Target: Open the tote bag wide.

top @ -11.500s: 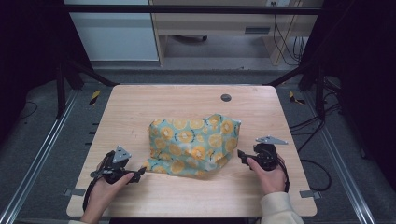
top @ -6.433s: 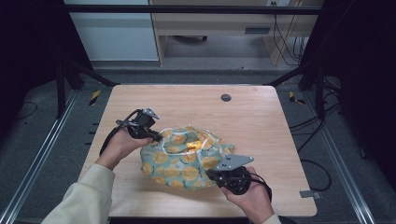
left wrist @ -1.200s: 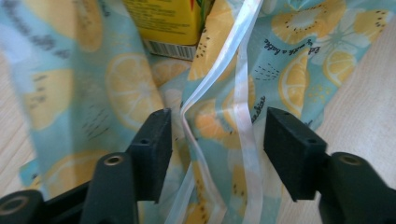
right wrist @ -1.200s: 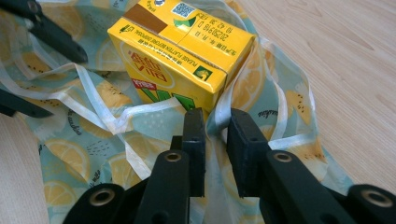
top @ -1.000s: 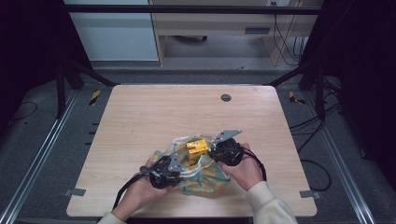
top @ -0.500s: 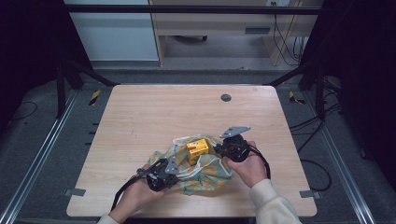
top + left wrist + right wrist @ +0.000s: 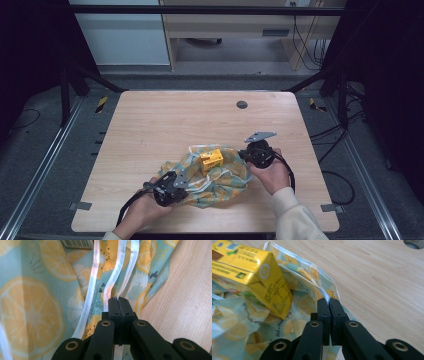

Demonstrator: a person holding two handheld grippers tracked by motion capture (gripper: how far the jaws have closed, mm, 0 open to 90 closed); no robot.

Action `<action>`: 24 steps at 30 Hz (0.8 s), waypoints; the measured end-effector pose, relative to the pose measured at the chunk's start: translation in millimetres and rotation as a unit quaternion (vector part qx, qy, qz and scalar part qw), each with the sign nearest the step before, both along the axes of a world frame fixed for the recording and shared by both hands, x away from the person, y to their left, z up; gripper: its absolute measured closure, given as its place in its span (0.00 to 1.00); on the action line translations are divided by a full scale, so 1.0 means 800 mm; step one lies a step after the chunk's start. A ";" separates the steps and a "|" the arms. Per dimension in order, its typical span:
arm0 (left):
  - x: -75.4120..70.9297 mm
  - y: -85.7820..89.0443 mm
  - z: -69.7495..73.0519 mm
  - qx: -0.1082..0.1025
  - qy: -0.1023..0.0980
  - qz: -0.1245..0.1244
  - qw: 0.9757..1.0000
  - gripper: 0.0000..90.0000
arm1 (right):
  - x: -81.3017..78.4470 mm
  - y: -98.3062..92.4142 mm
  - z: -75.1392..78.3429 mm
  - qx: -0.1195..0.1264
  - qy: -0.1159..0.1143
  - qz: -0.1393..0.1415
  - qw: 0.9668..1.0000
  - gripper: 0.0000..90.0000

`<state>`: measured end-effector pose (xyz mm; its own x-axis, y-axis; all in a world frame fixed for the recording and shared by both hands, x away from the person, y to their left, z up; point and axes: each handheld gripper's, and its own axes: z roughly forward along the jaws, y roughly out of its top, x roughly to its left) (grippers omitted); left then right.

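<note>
on the pale wooden surface (image 7: 165,130), toward its 6 o'clock edge, lies a soft, crumpled teal cloth printed with orange slices (image 7: 220,181); the left gripper (image 7: 172,185) has its jaws closed tight on one of the cloth's shiny white hems at the 8 o'clock corner. a small yellow cardboard carton (image 7: 212,159) sits on the cloth's middle, light but likely to tip if the limp fabric is tugged unevenly. at 3 o'clock the right gripper (image 7: 248,154) has its jaws pinched shut on the white-edged hem, probably the firmest hold on such floppy, slippery-looking fabric.
</note>
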<state>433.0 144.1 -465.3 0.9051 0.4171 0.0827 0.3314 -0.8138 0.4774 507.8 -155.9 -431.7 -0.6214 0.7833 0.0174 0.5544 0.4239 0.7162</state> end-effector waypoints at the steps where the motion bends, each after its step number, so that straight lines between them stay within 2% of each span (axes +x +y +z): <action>1: 0.000 0.001 0.000 -0.001 0.001 0.001 1.000 1.00 | 0.001 0.000 -0.002 0.000 0.001 -0.001 1.000 0.99; 7: -0.001 0.007 -0.001 -0.001 0.002 0.003 1.000 1.00 | 0.008 -0.002 -0.012 0.002 0.006 -0.015 1.000 0.99; 11: -0.001 0.013 -0.003 -0.001 0.004 0.006 1.000 1.00 | 0.011 -0.003 -0.018 -0.005 0.009 -0.019 1.000 1.00; 24: 0.000 0.020 -0.006 0.001 0.005 0.013 1.000 1.00 | 0.015 -0.010 -0.040 -0.005 0.040 -0.027 0.999 0.99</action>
